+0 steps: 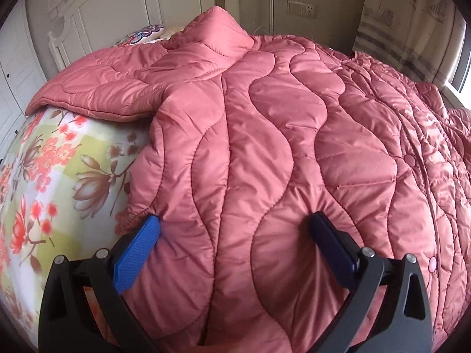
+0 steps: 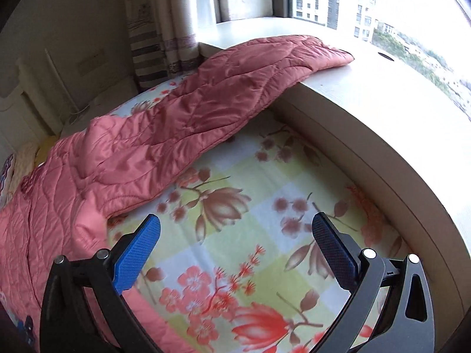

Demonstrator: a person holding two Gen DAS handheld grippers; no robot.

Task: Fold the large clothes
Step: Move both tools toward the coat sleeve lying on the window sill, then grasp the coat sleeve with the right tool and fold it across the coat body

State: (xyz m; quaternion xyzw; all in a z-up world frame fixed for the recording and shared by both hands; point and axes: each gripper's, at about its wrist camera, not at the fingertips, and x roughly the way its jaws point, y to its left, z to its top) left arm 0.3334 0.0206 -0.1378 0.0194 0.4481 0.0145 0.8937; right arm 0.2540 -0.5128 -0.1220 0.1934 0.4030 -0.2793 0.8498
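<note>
Pink coat (image 1: 265, 135) flat on bed (image 1: 59, 161), both our grippers (image 1: 232, 235) (image 2: 235, 235) apart.
Slick padding could slip our pinch; sleeve (image 2: 265, 67) may snag the sill (image 2: 368, 94).

One pink quilted coat (image 1: 265, 147), two sleeves (image 2: 235, 88), one floral sheet (image 2: 250, 235), perhaps one pillow (image 1: 141, 33).

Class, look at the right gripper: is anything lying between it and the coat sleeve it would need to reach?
Nothing visible. Only bare floral bedsheet separates the open right gripper from the pink quilted coat's sleeve, whose cuff rests on the windowsill.
</note>
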